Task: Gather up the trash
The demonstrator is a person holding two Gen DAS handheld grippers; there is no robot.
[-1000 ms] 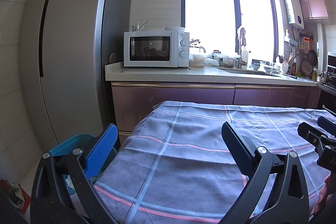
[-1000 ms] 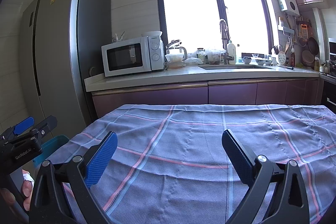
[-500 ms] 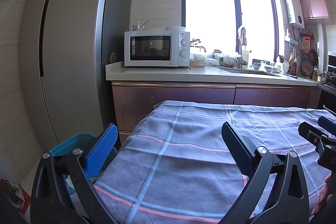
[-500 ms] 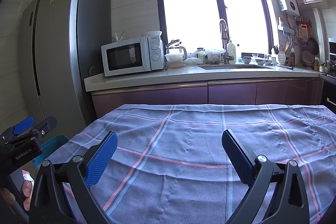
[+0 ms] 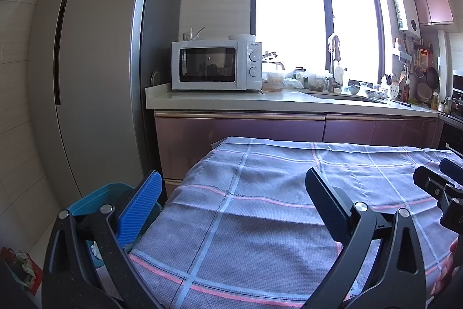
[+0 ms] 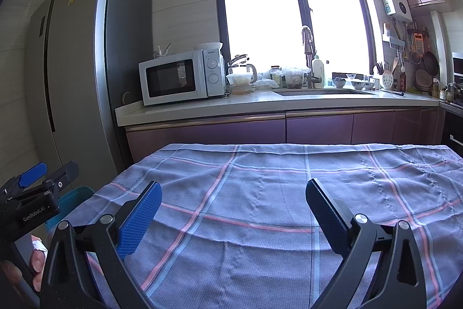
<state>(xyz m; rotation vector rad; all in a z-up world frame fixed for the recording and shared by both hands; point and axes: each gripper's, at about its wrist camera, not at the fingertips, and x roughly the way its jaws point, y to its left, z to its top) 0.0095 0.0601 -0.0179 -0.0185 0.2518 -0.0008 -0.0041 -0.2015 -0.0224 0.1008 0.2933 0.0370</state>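
My left gripper (image 5: 233, 207) stands open over the left edge of a table covered by a grey-blue plaid cloth (image 5: 289, 193), nothing between its blue pads. A teal bin (image 5: 89, 200) sits on the floor just left of the table, behind the left finger, with something pale inside. My right gripper (image 6: 233, 210) is open above the same cloth (image 6: 289, 178), empty. Each gripper shows at the edge of the other's view: the right gripper (image 5: 439, 187) and the left gripper (image 6: 34, 187). No loose trash shows on the cloth.
A tall grey fridge (image 5: 95, 62) stands at the left. Beyond the table runs a counter (image 5: 260, 102) with a white microwave (image 5: 215, 65), jars, a sink and tap. A crumpled item (image 5: 24, 265) lies on the floor at the bottom left. A hand (image 6: 36, 259) holds the left gripper.
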